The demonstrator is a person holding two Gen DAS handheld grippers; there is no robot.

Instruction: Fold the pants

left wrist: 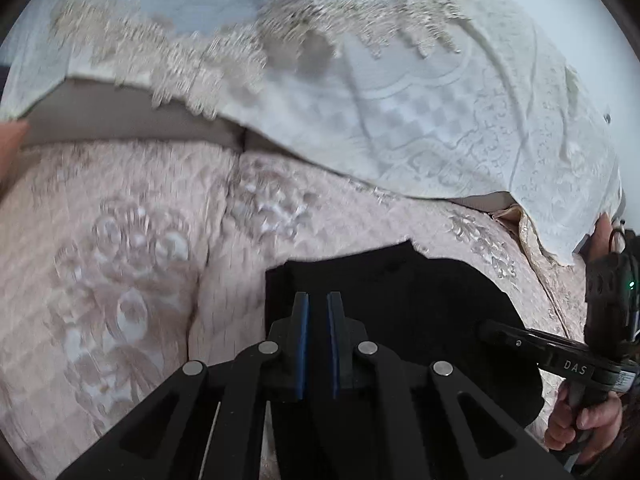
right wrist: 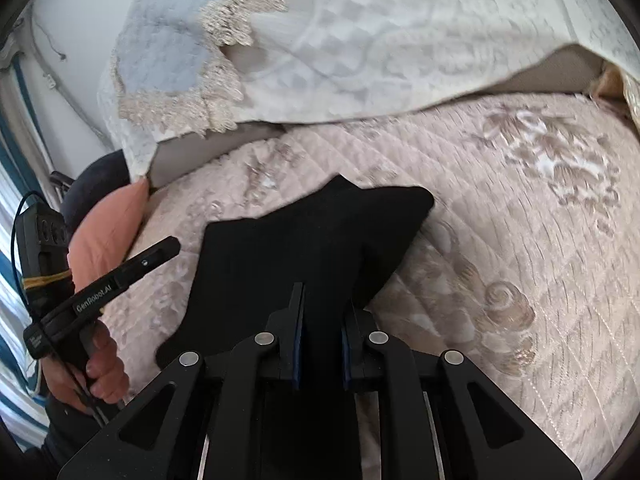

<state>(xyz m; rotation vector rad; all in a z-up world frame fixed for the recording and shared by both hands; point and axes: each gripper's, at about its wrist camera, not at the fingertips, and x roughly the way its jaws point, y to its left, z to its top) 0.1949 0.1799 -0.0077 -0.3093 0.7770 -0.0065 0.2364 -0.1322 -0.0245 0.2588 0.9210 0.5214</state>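
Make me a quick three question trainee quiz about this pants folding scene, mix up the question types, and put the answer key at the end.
1. True or false: the black fabric pants lie on a pink quilted floral sofa cover.
2. Multiple choice: the white embossed throw with beige lace trim lies A) under the pants, B) draped over the sofa back behind them, C) on the floor.
3. Fill in: in its own wrist view, the right claw has its blue-padded fingers ____, with a gap between them.

Key: 1 true; 2 B; 3 open
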